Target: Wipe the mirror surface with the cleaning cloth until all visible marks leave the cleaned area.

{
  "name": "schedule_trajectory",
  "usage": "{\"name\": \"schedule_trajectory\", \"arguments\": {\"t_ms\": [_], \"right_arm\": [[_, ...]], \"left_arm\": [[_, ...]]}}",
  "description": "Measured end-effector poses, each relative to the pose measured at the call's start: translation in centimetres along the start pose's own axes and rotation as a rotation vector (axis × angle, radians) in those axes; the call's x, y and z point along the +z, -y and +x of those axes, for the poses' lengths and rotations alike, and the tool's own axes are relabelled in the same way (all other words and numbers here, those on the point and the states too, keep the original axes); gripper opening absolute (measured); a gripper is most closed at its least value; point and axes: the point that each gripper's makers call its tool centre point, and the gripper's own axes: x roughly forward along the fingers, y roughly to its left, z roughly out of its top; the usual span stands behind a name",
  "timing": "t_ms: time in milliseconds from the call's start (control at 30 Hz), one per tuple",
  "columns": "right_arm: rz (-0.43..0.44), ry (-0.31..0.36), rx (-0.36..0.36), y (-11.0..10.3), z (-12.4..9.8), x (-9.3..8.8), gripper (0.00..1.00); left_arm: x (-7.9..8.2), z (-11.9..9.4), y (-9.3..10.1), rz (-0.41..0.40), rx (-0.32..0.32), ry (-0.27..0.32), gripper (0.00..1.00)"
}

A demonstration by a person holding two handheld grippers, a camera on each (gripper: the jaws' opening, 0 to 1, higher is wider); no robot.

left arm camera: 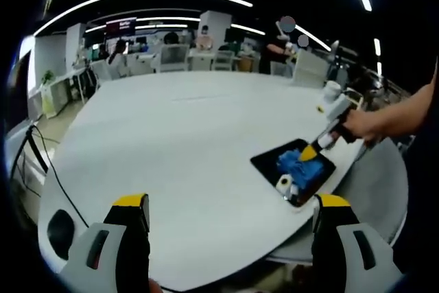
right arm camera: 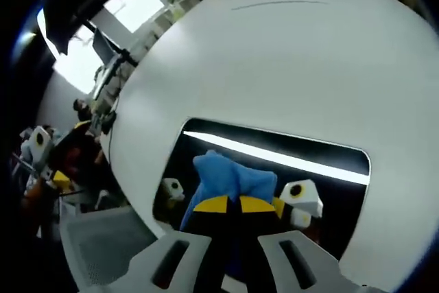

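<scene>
Right gripper [right arm camera: 236,205], jaws clenched on the blue cleaning cloth [right arm camera: 230,176], presses it onto the mirror [right arm camera: 329,190]; left gripper [left arm camera: 230,214], released, hovers well apart.

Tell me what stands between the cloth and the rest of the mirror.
Nothing visible does. The right gripper is shut on the blue cloth, which already lies on the mirror. The glass around the cloth shows reflections, nothing resting on it. The left gripper is open over the white table, off the mirror.
</scene>
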Motion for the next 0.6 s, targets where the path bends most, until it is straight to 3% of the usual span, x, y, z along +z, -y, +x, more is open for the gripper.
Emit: {"name": "schedule_trajectory", "arguments": {"t_ms": [600], "right_arm": [[0.028,-0.003,-0.07,5.8,-3.4,-1.4,0.0]], "left_arm": [[0.3,-0.1,1.2,0.024,-0.003,-0.009,1.0]]}}
